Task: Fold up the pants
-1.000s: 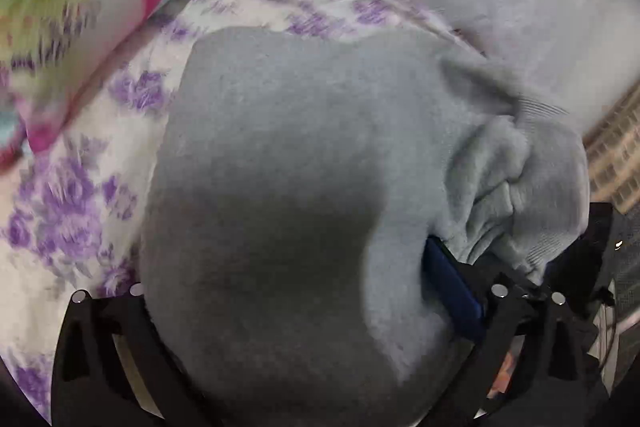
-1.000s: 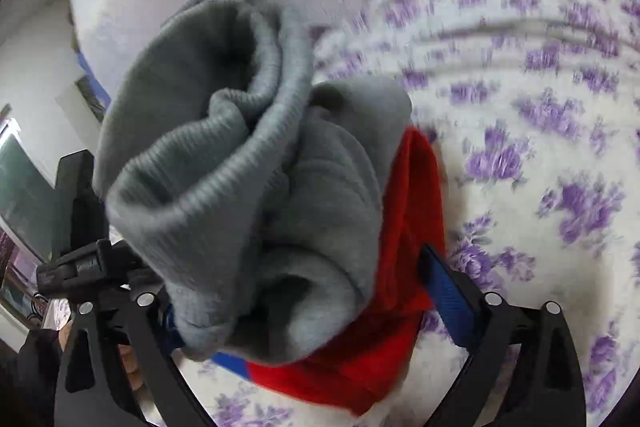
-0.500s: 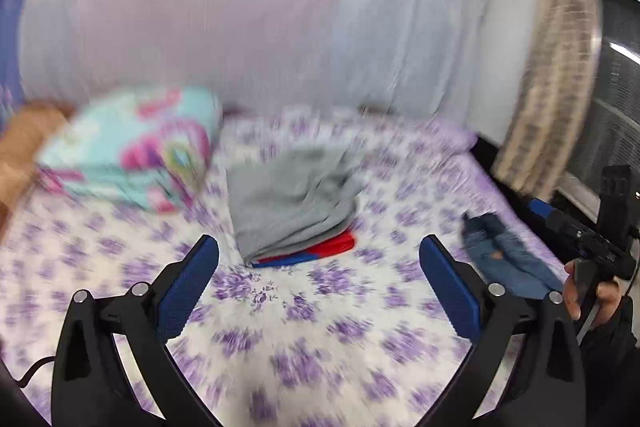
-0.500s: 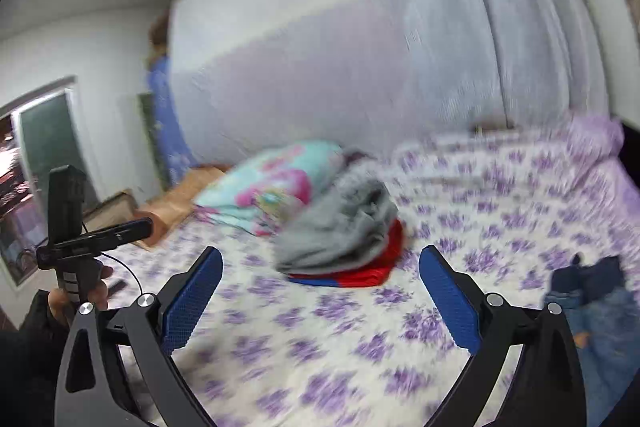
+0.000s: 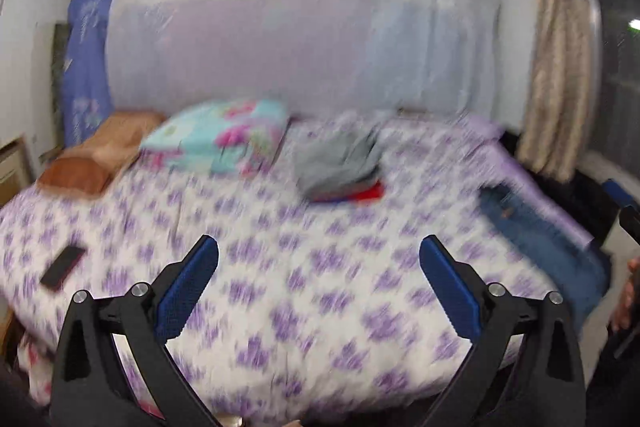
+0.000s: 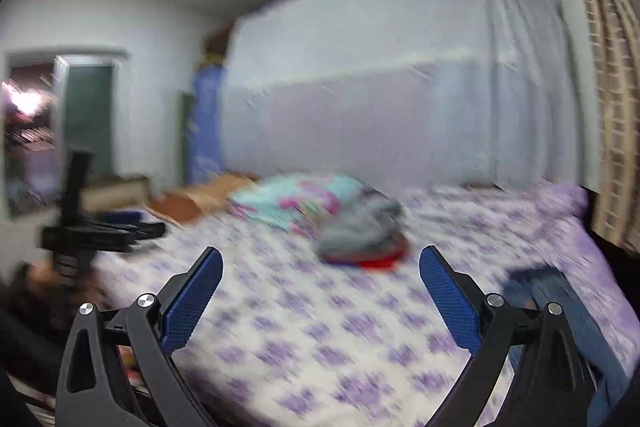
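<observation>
Folded grey pants (image 5: 338, 163) lie on a red and blue folded garment at the far middle of the bed; they also show in the right wrist view (image 6: 360, 227). Blue jeans (image 5: 540, 231) lie crumpled at the bed's right edge, also in the right wrist view (image 6: 560, 299). My left gripper (image 5: 318, 259) is open and empty, well back from the bed's near edge. My right gripper (image 6: 320, 267) is open and empty too. The left gripper also appears in the right wrist view (image 6: 100, 231), at the left. Both views are motion-blurred.
The bed (image 5: 280, 287) has a white sheet with purple flowers. A turquoise and pink folded blanket (image 5: 224, 143) and an orange pillow (image 5: 100, 155) lie at the far left. A dark phone (image 5: 62, 265) lies near the left edge. A curtain (image 5: 560, 67) hangs at the right.
Both grippers let go of the grey pants, leaving them on the red garment, and pulled back far from the bed. Both now stand open and empty.
</observation>
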A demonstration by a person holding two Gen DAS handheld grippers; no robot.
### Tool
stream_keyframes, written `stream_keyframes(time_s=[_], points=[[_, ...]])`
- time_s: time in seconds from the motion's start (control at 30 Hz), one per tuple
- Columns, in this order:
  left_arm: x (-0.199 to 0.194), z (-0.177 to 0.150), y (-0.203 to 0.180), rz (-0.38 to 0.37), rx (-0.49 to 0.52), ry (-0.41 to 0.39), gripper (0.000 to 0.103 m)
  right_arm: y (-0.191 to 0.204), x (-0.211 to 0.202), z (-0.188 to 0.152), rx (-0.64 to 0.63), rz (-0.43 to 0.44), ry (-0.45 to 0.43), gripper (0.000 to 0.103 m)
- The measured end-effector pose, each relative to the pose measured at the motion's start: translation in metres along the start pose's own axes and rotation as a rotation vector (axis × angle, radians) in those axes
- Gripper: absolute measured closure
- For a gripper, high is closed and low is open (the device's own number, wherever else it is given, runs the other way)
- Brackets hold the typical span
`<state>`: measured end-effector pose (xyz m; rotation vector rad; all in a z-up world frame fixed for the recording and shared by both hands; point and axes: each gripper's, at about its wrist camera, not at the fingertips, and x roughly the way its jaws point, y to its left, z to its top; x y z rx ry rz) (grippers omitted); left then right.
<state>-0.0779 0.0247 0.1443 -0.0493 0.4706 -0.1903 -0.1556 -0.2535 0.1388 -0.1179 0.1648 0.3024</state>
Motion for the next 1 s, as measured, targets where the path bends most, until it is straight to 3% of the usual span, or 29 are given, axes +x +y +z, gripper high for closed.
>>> stream_keyframes(time_s=[0.1, 0.2, 0.4, 0.53, 0.73, 1.0], points=[[0.040, -0.029, -0.003, 0.060, -0.013, 0.079, 0.005, -0.009, 0.042, -0.045, 0.074, -0.127, 0.090, 0.004], [0.068, -0.051, -0.007, 0.112, -0.005, 0.130, 0.005, -0.023, 0.070, -0.075, 0.146, -0.198, 0.178, 0.004], [0.079, -0.067, -0.014, 0.157, 0.004, 0.137, 0.005, -0.018, 0.060, -0.088, 0.123, -0.310, 0.151, 0.004], [0.074, -0.066, -0.014, 0.183, 0.013, 0.095, 0.005, -0.020, 0.059, -0.087, 0.127, -0.307, 0.152, 0.004], [0.077, -0.067, -0.006, 0.154, -0.024, 0.146, 0.005, -0.020, 0.059, -0.087, 0.135, -0.297, 0.155, 0.004], [0.071, -0.066, -0.007, 0.202, -0.006, 0.139, 0.005, -0.018, 0.053, -0.086, 0.127, -0.295, 0.151, 0.004]])
